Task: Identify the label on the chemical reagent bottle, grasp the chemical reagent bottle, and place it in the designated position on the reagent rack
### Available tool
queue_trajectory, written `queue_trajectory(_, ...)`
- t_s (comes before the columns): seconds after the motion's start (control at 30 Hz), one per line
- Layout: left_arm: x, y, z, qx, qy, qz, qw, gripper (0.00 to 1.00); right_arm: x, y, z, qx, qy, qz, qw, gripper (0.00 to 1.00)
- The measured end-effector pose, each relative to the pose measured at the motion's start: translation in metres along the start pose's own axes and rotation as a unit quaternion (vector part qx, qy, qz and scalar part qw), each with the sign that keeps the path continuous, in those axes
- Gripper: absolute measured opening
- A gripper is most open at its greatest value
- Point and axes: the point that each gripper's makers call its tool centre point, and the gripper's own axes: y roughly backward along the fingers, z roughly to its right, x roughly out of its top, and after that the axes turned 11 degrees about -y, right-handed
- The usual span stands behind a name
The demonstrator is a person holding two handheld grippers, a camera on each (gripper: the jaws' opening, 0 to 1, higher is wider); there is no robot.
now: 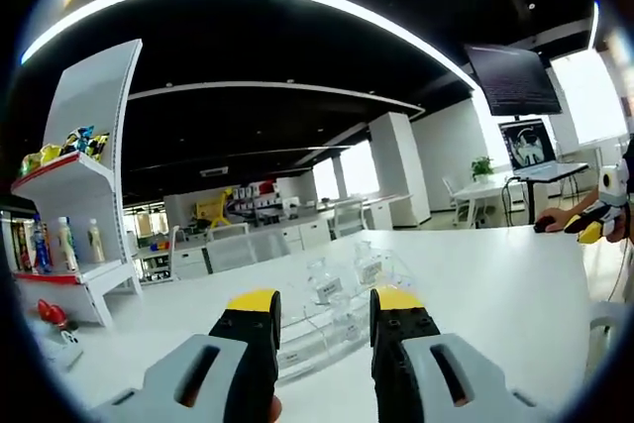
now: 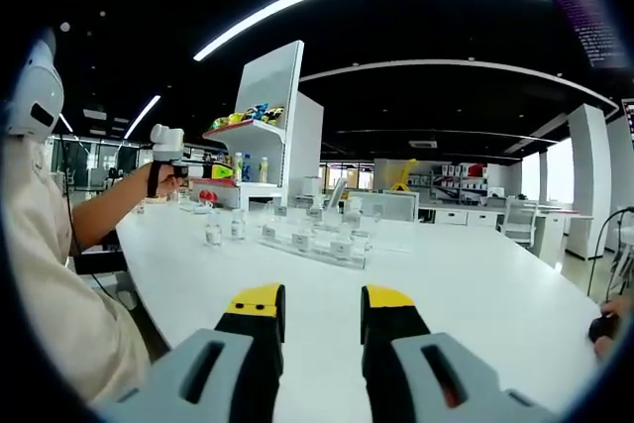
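Small clear glass reagent bottles (image 2: 342,242) stand upright — necks up — in a clear acrylic rack (image 2: 315,249) on the white table (image 2: 475,284). Both the left gripper (image 1: 325,312) and the right gripper (image 2: 315,309) are released, empty, well short of the rack.

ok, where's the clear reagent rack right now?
The clear acrylic reagent rack sits on the white table just beyond the left claw in the left gripper view, small clear glass bottles standing in it. In the right gripper view it lies mid-table.
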Motion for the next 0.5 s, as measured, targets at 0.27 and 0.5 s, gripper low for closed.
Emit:
queue_trajectory(0.27,-0.002,0.02,-0.009,0.01,0.002,0.003,0.9999,0.37,0.0,0.003,0.001,-0.004,0.002,-0.001,1.0,0.3)
queue_trajectory(0.5,0.001,0.041,-0.015,0.018,-0.004,0.009,0.9998,0.37,-0.005,0.002,-0.001,-0.002,0.003,-0.006,1.0,0.3)
